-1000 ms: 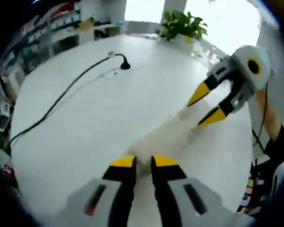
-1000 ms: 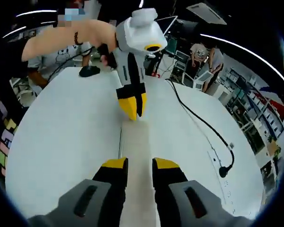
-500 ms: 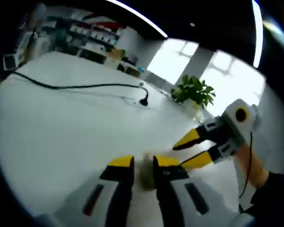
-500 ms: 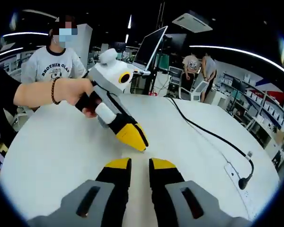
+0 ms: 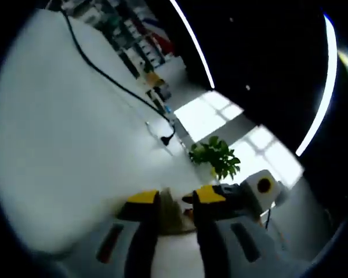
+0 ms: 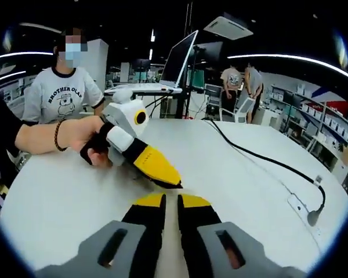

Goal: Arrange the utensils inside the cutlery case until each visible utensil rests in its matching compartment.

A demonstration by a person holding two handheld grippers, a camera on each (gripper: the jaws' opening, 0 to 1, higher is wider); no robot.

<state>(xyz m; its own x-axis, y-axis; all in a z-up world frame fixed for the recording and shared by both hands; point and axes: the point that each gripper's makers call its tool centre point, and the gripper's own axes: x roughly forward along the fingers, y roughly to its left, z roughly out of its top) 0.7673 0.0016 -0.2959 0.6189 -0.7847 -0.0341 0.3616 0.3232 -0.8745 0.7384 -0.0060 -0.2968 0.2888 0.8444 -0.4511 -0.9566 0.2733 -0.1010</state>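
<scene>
A pale beige cutlery case (image 5: 171, 215), blurred, sits pinched between the jaws of my left gripper (image 5: 175, 197). No utensils can be made out. My right gripper (image 5: 235, 194) comes in close from the right, its tips hidden behind my left jaw. In the right gripper view, my right gripper (image 6: 172, 201) has its jaws almost together on a thin pale strip of the case (image 6: 171, 252). My left gripper (image 6: 169, 180), held by a hand (image 6: 90, 142), points its yellow tips down just in front of them, above the white table (image 6: 249, 174).
A black cable (image 6: 261, 159) runs over the right of the table to a plug (image 6: 314, 217). A person in a grey T-shirt (image 6: 64, 92) stands behind the table's far left, beside a monitor (image 6: 180, 58). A potted plant (image 5: 214, 156) stands at the table's edge.
The two grippers have come together until their tips nearly meet, folding up the pale case that stretched between them. The left gripper view has tilted up and rolled.
</scene>
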